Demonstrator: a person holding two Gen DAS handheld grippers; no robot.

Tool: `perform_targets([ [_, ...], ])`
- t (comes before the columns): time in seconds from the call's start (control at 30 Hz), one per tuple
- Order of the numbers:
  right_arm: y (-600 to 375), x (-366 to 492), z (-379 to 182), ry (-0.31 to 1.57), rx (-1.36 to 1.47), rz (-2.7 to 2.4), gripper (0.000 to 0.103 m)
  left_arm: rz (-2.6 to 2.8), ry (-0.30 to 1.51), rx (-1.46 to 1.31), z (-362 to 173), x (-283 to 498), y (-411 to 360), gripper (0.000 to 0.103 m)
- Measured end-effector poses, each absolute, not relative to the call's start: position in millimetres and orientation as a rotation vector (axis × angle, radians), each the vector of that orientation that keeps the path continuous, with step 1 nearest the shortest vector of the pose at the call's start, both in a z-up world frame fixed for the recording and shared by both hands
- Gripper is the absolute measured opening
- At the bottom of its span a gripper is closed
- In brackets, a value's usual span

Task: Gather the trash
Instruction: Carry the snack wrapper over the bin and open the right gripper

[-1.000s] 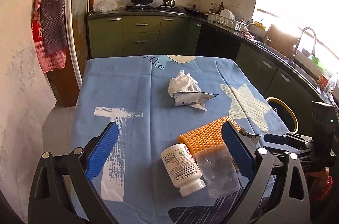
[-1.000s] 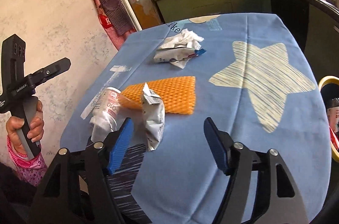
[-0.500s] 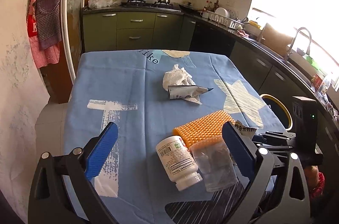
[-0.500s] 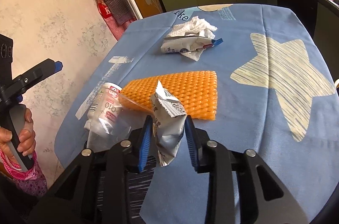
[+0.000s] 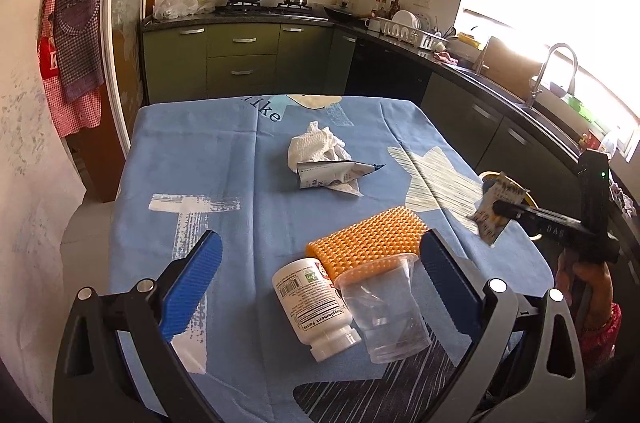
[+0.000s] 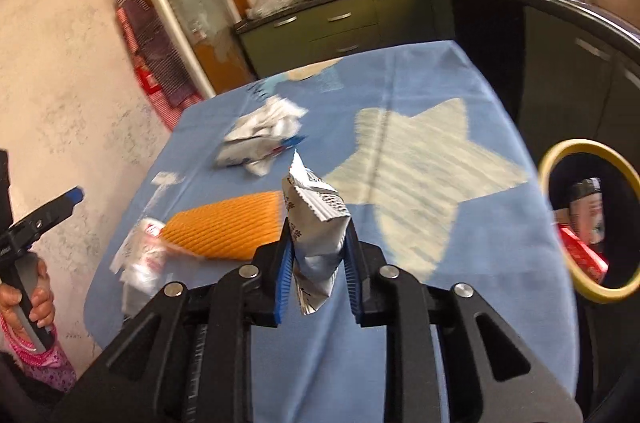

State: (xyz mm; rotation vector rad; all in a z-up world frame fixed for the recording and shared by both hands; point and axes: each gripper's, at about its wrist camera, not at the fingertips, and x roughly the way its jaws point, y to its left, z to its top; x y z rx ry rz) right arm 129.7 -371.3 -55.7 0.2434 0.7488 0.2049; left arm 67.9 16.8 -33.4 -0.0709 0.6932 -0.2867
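My right gripper (image 6: 317, 255) is shut on a silver foil wrapper (image 6: 314, 223) and holds it above the blue tablecloth (image 6: 420, 243); the wrapper also shows in the left wrist view (image 5: 494, 209). My left gripper (image 5: 316, 263) is open and empty over the near table edge. Between its fingers lie a white pill bottle (image 5: 314, 307), a clear plastic cup (image 5: 386, 311) and an orange foam net (image 5: 366, 239). Farther off lie a crumpled white tissue (image 5: 318, 149) and a flattened tube (image 5: 336, 173). A yellow-rimmed trash bin (image 6: 588, 223) stands right of the table.
The bin holds a red packet (image 6: 582, 255) and other trash. Green kitchen cabinets (image 5: 240, 63) and a counter with a sink (image 5: 556, 75) run behind and to the right. A wall with hanging aprons (image 5: 72, 35) is at the left.
My right gripper has closed fully on the foil wrapper and lifted it off the table, swinging right so the bin comes into view. The left gripper stays open and drifted slightly.
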Motion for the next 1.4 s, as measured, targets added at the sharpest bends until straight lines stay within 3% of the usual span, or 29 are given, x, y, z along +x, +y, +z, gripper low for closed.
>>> perform_targets([
  [0.37,-554.8,158.9,-89.3,0.79,0.127,-0.424,0.023,-0.305,0.712,-0.044,-33.7,72.3,-7.2,0.098],
  [0.43,-568.8,172.5,-104.1,0.834,0.084,-0.481,0.024,-0.309,0.716,-0.037,-33.3,72.6,-12.1,0.098],
  [0.5,-576.7,179.6,-114.2,0.843,0.072,-0.523,0.033,-0.313,0.719,-0.028,-33.2,73.1,-16.5,0.098],
  [0.53,-578.5,180.2,-117.8,0.846,0.077,-0.531,0.045,-0.314,0.72,-0.024,-33.3,73.4,-17.9,0.098],
  [0.57,-581.5,179.5,-119.7,0.842,0.09,-0.535,0.049,-0.315,0.723,-0.02,-33.3,73.6,-20.1,0.098],
  [1.0,-540.4,107.1,-97.3,0.724,0.22,-0.433,0.059,-0.336,0.752,0.01,-35.7,78.3,-37.7,0.098],
  [1.4,-485.6,78.7,-65.7,0.636,0.234,-0.264,0.066,-0.308,0.89,0.005,-60.0,75.7,-60.4,0.098],
])
